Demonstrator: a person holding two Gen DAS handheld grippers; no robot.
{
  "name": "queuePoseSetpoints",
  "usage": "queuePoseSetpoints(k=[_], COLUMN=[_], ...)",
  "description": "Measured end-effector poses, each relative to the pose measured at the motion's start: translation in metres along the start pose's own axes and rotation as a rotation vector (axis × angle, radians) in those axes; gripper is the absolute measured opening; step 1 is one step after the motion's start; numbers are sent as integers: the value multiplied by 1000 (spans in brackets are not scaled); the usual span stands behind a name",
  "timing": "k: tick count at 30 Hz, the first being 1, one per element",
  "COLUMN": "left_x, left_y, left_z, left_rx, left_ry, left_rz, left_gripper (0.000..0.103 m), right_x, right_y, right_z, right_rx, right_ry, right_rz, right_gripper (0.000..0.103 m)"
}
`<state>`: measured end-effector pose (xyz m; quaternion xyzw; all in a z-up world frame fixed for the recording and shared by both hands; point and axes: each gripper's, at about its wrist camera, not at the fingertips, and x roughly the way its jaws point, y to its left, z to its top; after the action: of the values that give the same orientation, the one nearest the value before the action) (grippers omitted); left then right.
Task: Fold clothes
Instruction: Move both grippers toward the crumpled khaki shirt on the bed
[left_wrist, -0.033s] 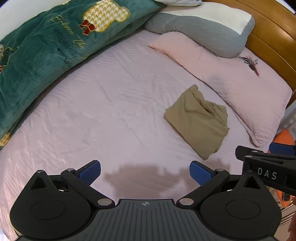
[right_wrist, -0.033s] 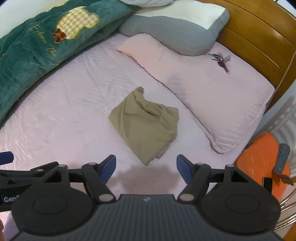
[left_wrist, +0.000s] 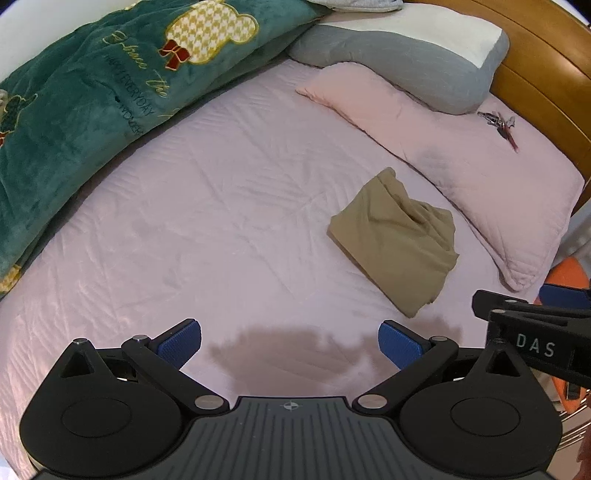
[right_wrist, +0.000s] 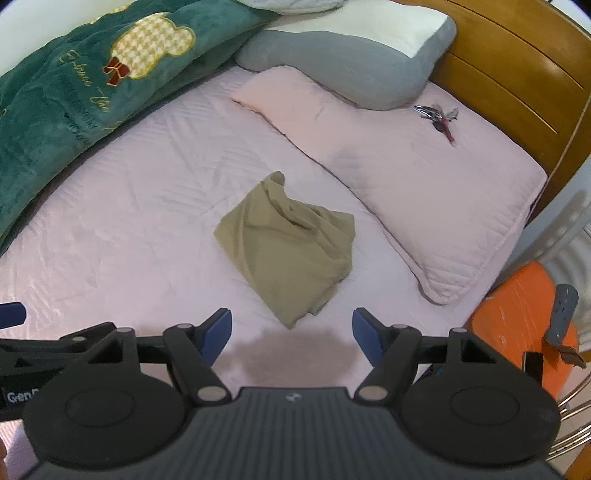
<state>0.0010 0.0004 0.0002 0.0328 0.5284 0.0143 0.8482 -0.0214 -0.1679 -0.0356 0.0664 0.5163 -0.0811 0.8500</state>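
The olive garment (right_wrist: 288, 251) lies loosely folded but rumpled on the bed (right_wrist: 147, 206) near the pink pillow (right_wrist: 424, 192); left gripper (left_wrist: 290, 341) and right gripper (right_wrist: 291, 330) hover, jaws apart, holding nothing.

The garment (right_wrist: 288, 247) is plain olive-tan. The sheet (left_wrist: 203, 206) is pale pink with faint stitched lines. The blanket (left_wrist: 74, 103) is dark green with a yellow-checked bear and red bow. 1 pillow (right_wrist: 424, 184) is pink, 1 (left_wrist: 399, 62) grey and cream.
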Motion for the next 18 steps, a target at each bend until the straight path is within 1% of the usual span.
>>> queuePoseSetpoints(k=[3,5,7,10,13,18], left_x=[0,3,2,-3,-4,-6], left_y=[1,-11,-13,-9,-10,-10], left_z=[3,2,1,2,2,0], left_rx=[-17,9,13,14,21,16], left_ry=[1,-1,-5,-5,-1,-1], left_rz=[4,15,-5,-38,-39,-41], left_gripper=[103,103,103,103,103,103], right_x=[1,1,2,0,-2,-1], right_y=[-7,-12,-17,-14,-7,-10], right_z=[-7,-12,-16,-9,-16,-14], right_rx=[9,15,20,14,20,11], right_ry=[-3,-5,-5,19,1,-1], right_rz=[15,26,32,-2,-25,-26], right_gripper=[72,72,72,72,72,72])
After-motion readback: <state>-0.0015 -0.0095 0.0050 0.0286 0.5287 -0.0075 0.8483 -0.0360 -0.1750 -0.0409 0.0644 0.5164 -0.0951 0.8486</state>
